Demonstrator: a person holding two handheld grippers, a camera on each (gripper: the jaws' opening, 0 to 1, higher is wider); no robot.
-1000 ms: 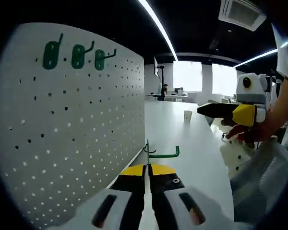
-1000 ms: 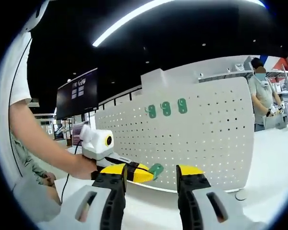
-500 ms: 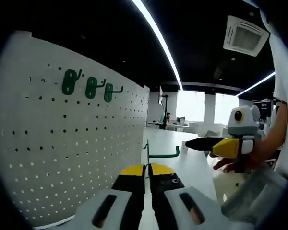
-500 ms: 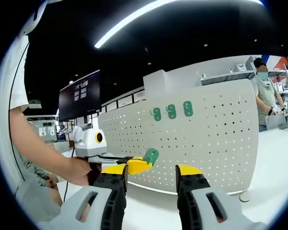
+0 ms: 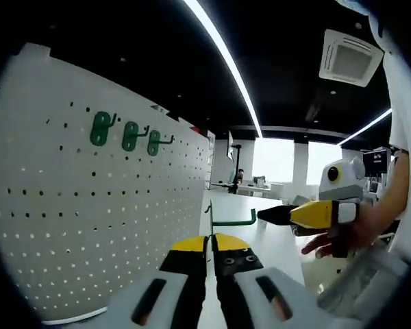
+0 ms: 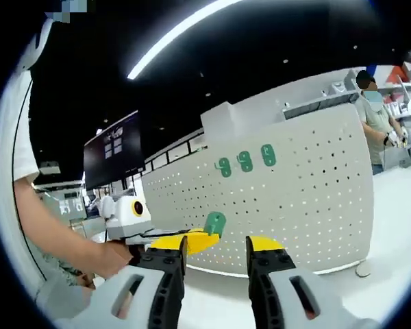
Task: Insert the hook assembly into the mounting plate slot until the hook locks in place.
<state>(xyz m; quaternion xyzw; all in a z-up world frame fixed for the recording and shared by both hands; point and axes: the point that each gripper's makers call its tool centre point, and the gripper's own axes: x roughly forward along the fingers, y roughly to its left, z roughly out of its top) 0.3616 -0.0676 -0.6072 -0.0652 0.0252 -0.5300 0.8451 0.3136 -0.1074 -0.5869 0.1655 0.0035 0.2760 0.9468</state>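
Note:
A white pegboard [image 5: 89,226] stands upright on the table, with three green hooks [image 5: 130,135] mounted near its top. My left gripper [image 5: 211,241] is shut on a green hook assembly [image 5: 231,221], which sticks out ahead of the yellow tips, a short way off the board's face. In the right gripper view the same pegboard [image 6: 301,192] and its three hooks [image 6: 244,161] lie ahead. There the left gripper [image 6: 189,240] reaches in from the left with the hook's green back plate [image 6: 214,223] upright. My right gripper [image 6: 216,248] is open and holds nothing.
The right gripper [image 5: 308,214] hangs in a hand over the white table [image 5: 274,240] to the right. Behind are a dark monitor [image 6: 113,147], a person [image 6: 375,116] standing at the far right, and a small round object [image 6: 362,269] on the table by the board.
My left gripper has carried the hook assembly upward along the board's front. Both views have tilted up, and the right gripper sits lower and nearer in the left gripper view.

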